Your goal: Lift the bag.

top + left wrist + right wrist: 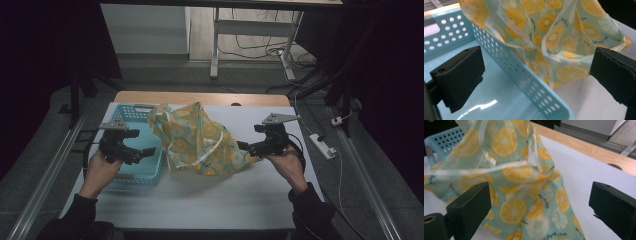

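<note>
Both your grippers' jaws gape, clamping nothing: left gripper (145,152) over the blue basket (131,114), right gripper (246,147) beside the fruit-print bag (200,142), slumped against the basket's right wall, likely headed inside.

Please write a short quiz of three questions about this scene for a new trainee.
1. True or false: the left gripper has its jaws open.
2. Where does the fruit-print cloth lie? A) wholly inside the blue basket B) draped over the basket's rim and onto the white table C) on the floor
3. Fill in: the cloth is printed with slices of ____.

Key: 1 true; 2 B; 3 lemon or orange, and kiwi.
</note>
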Tool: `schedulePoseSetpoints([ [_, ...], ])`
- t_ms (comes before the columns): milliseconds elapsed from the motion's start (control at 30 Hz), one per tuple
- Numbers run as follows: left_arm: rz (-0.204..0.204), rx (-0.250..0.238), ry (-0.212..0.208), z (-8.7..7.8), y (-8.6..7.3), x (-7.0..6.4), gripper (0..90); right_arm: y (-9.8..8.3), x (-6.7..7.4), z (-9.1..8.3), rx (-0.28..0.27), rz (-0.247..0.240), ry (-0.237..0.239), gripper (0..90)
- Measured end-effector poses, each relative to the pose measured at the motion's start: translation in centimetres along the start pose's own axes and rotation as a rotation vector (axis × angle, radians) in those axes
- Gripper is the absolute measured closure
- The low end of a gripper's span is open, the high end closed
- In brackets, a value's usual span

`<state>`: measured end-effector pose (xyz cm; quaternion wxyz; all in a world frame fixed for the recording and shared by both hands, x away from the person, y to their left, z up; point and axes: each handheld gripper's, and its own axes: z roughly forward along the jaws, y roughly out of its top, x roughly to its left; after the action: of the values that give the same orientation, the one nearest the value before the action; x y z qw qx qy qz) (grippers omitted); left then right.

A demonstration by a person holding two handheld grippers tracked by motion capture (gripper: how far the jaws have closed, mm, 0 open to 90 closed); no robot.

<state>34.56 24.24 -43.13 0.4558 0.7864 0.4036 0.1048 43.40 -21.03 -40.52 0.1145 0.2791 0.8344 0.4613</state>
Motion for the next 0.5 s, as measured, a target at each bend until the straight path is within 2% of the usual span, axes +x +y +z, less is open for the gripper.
schedulePoseSetpoints([
  [333, -0.025, 0.005, 0.007, 0.7, -3.2, -1.0, 0.0, -2.6, 0.5, 0.2, 0.026, 0.000, -0.014, 1.5],
  [433, -0.017, 0.025, 0.022, 0.6, -3.9, -1.4, 0.0, -3.3, 0.6, -0.1, 0.020, 0.008, -0.018, 0.6],
  [500, -0.016, 0.021, 0.027, 0.4, -4.3, -1.7, 0.0, -3.7, 0.8, -0.3, 0.020, 0.010, -0.021, 0.0],
])
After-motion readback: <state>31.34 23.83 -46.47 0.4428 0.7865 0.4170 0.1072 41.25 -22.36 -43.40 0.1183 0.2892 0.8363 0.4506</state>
